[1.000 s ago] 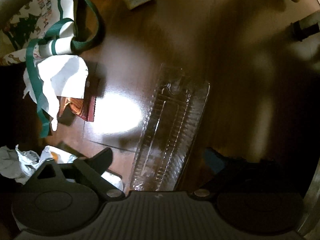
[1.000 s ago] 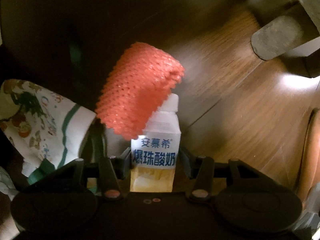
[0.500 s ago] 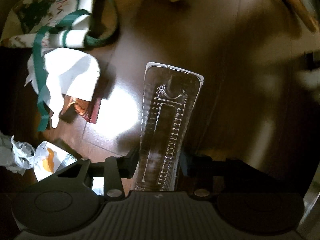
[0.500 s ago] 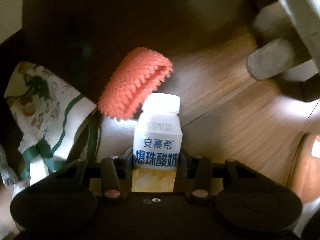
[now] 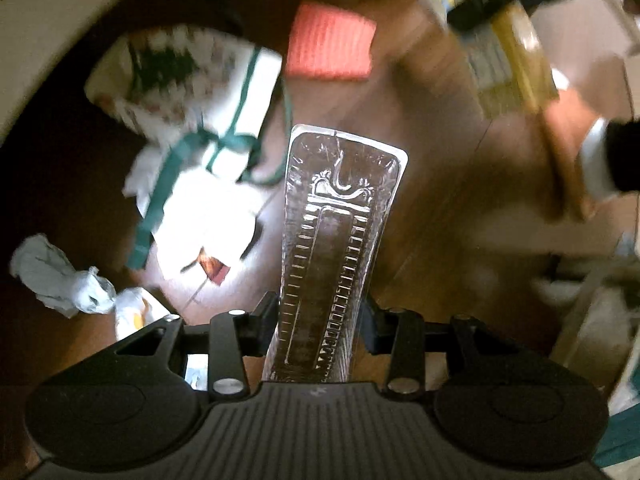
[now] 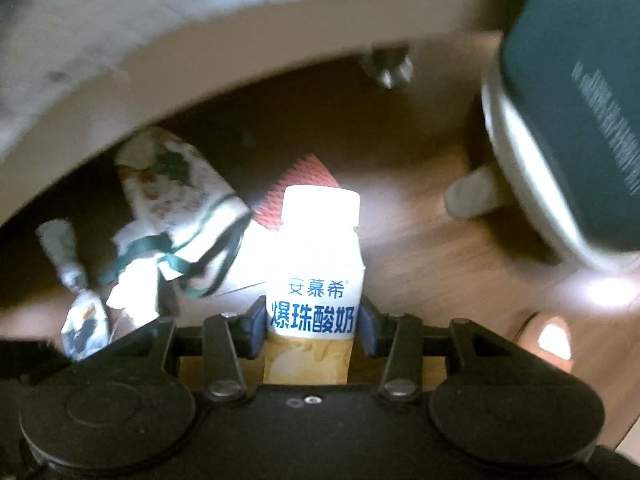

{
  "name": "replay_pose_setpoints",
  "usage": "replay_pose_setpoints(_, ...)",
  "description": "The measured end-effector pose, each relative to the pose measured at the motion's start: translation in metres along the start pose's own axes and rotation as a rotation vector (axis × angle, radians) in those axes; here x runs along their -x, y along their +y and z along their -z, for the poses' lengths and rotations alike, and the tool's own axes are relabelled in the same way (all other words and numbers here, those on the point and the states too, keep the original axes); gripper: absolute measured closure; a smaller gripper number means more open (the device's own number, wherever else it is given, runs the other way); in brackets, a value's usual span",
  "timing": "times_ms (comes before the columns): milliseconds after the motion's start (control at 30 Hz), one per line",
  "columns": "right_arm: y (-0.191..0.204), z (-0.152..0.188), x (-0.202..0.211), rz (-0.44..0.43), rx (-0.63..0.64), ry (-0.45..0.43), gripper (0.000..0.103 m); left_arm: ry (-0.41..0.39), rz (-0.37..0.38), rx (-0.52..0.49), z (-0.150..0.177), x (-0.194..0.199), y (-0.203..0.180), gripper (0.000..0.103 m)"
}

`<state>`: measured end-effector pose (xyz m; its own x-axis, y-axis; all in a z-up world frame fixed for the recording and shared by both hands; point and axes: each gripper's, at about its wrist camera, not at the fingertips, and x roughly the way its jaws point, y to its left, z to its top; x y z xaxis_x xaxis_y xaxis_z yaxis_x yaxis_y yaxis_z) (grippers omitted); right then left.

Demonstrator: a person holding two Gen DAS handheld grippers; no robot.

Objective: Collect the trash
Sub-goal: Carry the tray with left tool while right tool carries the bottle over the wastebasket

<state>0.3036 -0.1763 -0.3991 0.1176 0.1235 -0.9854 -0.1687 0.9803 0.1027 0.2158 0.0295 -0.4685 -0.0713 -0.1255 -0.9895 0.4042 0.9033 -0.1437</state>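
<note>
Mid-pickup: left gripper (image 5: 320, 316) clamped on clear plastic tray (image 5: 340, 216), right gripper (image 6: 312, 324) squeezing yogurt bottle (image 6: 316, 276), both lifted off the floor (image 6: 420, 248). Next up, probably: carry to printed bag (image 5: 192, 80), drop in.

The left gripper (image 5: 320, 320) points down at a wooden floor (image 5: 440, 208) with its pads pressed on the near end of a clear plastic tray (image 5: 332, 240), which reaches away from the camera. Left of the tray lie a printed bag with green straps (image 5: 188, 88), white paper (image 5: 200, 216) and crumpled wrappers (image 5: 64, 280). A red ribbed piece (image 5: 330, 44) lies beyond.
</note>
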Motion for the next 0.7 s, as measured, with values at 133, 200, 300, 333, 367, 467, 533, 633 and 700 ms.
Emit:
replay_pose_setpoints(133, 0.005, 0.002, 0.053, -0.056, 0.023, -0.067, 0.06, -0.054, 0.019, 0.039, -0.013, 0.045, -0.016, 0.062)
replay_pose_setpoints(200, 0.005, 0.005, 0.079, -0.077, 0.034, -0.107, 0.06, -0.091, 0.024, 0.052, -0.015, 0.069, -0.023, 0.062)
replay_pose_setpoints(300, 0.003, 0.01, 0.118, -0.098, 0.054, -0.174, 0.06, -0.147, 0.011, 0.055, -0.024, 0.11, -0.043, 0.062)
replay_pose_setpoints(333, 0.001, 0.012, 0.132, -0.113, 0.055, -0.197, 0.06, -0.168, 0.008, 0.065, -0.025, 0.123, -0.047, 0.062)
replay_pose_setpoints(367, -0.001, 0.014, 0.143, -0.124, 0.057, -0.214, 0.06, -0.185, 0.004, 0.079, -0.026, 0.133, -0.051, 0.062)
replay_pose_setpoints(467, -0.008, 0.022, 0.177, -0.149, 0.06, -0.267, 0.06, -0.238, -0.013, 0.143, -0.031, 0.17, -0.059, 0.062)
replay_pose_setpoints(533, -0.013, 0.028, 0.195, -0.164, 0.057, -0.296, 0.06, -0.276, -0.021, 0.186, -0.034, 0.193, -0.066, 0.062)
replay_pose_setpoints(633, -0.025, 0.036, 0.223, -0.178, 0.05, -0.343, 0.06, -0.325, -0.042, 0.229, -0.038, 0.227, -0.08, 0.062)
replay_pose_setpoints(700, -0.036, 0.041, 0.241, -0.177, 0.05, -0.378, 0.06, -0.353, -0.048, 0.243, -0.042, 0.246, -0.091, 0.062)
